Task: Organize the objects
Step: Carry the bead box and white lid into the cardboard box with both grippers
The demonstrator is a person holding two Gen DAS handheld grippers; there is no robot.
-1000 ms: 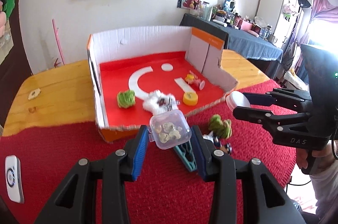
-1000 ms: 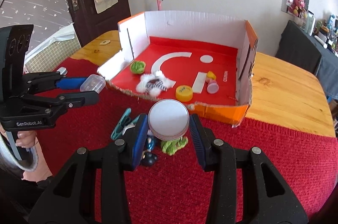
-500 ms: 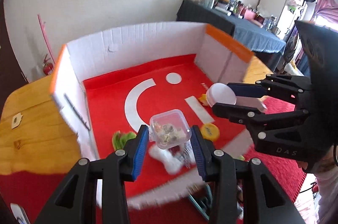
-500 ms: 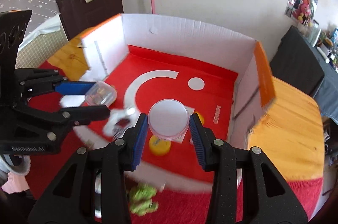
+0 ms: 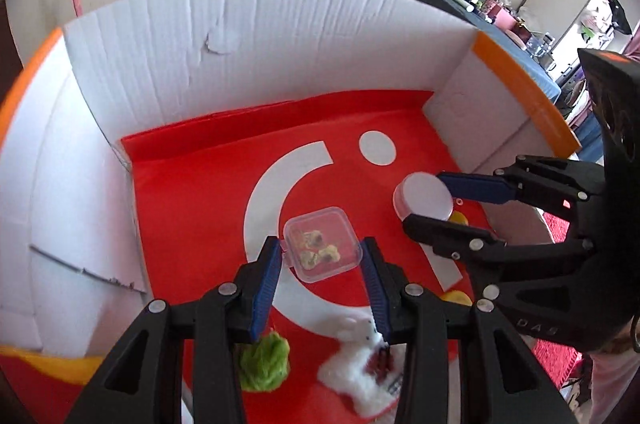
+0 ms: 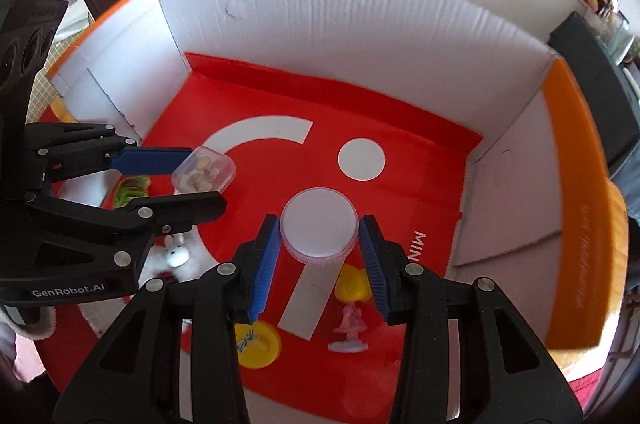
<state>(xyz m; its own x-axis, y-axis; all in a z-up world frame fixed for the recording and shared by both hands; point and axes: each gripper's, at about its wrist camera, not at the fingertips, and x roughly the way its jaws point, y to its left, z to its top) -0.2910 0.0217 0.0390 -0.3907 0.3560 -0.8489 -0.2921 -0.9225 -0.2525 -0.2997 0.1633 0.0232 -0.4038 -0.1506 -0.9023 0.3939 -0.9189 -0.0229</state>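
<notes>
Both loads sit over the red floor of the cardboard box (image 6: 360, 23). Your left gripper (image 5: 322, 256) is clamped partway on the square clear case (image 5: 322, 250); your right gripper (image 6: 318, 244) is clamped partway on the round white-lidded jar (image 6: 319, 228). Lower each onto bare floor, level, then open. Already inside: one green plush (image 5: 266, 364), one white bunny (image 6: 176, 254), two yellow pieces (image 6: 258, 344), one pink figurine (image 6: 350, 326).

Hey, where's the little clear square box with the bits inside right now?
In the left wrist view the clear square box sits centre frame, clamped in the left claw above the cardboard box's red floor, left of the round white jar.
</notes>
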